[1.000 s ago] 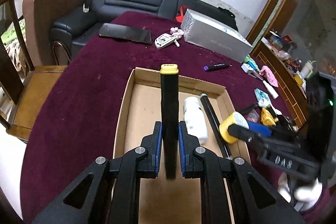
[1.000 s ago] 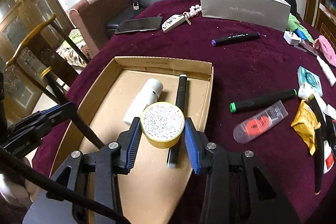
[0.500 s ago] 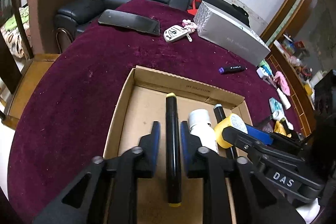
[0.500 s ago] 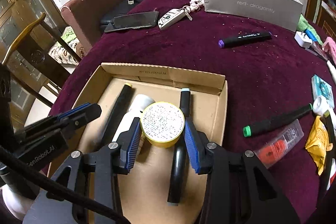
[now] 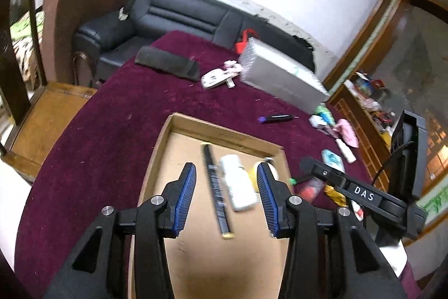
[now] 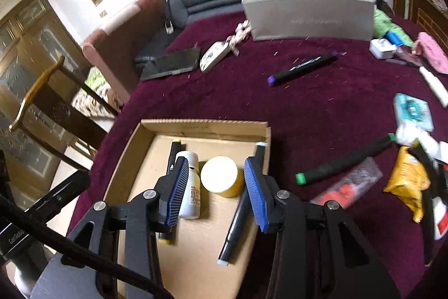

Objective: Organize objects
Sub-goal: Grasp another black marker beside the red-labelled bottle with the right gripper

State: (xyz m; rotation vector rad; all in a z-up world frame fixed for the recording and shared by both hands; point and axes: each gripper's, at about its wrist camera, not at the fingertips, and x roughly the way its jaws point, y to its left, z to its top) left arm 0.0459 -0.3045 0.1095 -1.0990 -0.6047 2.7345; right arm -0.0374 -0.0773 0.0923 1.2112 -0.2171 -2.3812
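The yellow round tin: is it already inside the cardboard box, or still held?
Inside and released. The yellow round tin rests on the cardboard box floor; the right hand-held gripper is open, its blue pads apart from it.

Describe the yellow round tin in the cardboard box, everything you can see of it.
The yellow round tin is a low, squat cylinder with a pale, flat top face and a deeper yellow side wall; the material cannot be told. It sits flat on the floor of the cardboard box, toward the far right part, between the white bottle and a black marker with a pale cap. Whether it touches either is unclear. The right gripper is open around it without gripping. The left wrist view shows only a yellow sliver.
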